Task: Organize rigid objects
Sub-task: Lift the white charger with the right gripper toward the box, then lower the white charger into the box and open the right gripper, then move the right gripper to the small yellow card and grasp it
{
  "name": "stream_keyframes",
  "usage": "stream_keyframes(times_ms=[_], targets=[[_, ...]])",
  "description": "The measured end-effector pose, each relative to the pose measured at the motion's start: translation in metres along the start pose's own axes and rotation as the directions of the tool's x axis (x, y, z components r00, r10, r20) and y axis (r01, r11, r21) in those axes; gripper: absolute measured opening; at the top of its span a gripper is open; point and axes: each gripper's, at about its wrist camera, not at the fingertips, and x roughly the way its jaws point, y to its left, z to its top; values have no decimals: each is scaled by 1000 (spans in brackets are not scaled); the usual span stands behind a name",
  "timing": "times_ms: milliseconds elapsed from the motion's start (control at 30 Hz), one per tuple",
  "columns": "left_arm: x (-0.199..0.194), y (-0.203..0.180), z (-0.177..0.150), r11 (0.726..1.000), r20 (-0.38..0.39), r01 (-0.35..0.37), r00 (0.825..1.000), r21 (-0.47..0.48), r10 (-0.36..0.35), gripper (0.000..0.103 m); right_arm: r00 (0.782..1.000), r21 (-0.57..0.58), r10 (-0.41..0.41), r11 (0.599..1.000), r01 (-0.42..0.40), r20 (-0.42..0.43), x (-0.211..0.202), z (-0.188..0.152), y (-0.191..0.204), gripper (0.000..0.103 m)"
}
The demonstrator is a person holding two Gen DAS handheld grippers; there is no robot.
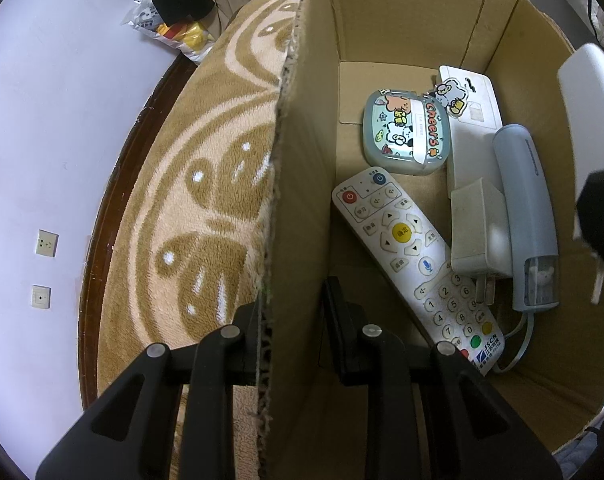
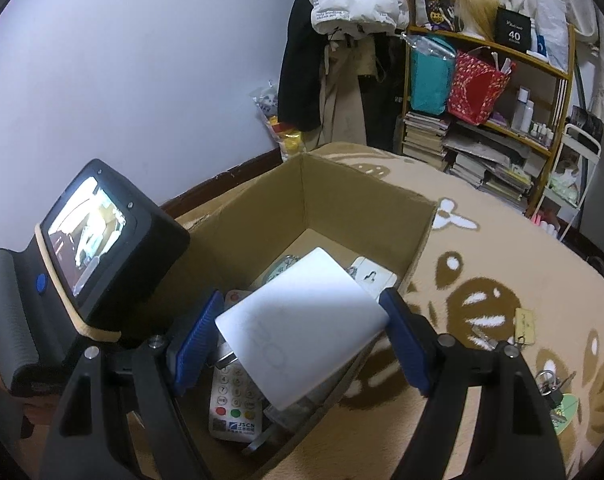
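Cardboard box (image 1: 401, 20) on the rug holds a remote (image 1: 413, 264) lying diagonally, a cartoon case (image 1: 405, 132), charger and blue stapler-ish thing. Left gripper (image 1: 298, 340) pinches the box wall; right gripper (image 2: 302, 344) clamps a white slab (image 2: 302, 320), tilted over the box.

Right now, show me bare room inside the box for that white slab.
Bare cardboard floor lies at the far end, between the box wall and the Cheers case. The rest is crowded: remote, white adapter, blue-grey device.
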Motion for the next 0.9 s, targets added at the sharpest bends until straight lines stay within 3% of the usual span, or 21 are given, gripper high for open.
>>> stream_keyframes(times_ms=[100, 233, 467, 767, 900], targets=[[1, 0, 0, 1000, -1, 1, 1000, 0, -1, 24, 1000, 0, -1, 1000, 1, 16, -1, 0, 1, 84], [3, 1, 0, 1000, -5, -1, 1000, 0, 1, 24, 997, 15, -77, 997, 77, 26, -8, 6, -7, 84], [5, 0, 1, 1000, -3, -9, 1000, 8, 9, 24, 985, 112, -167, 981, 160, 50, -18, 6, -50, 90], [4, -1, 2, 1000, -3, -13, 1000, 12, 13, 24, 953, 250, -301, 922, 295, -12, -7, -14, -127, 90], [4, -2, 2, 1000, -3, -13, 1000, 12, 13, 24, 947, 294, -317, 901, 319, -56, 3, -28, -148, 90]])
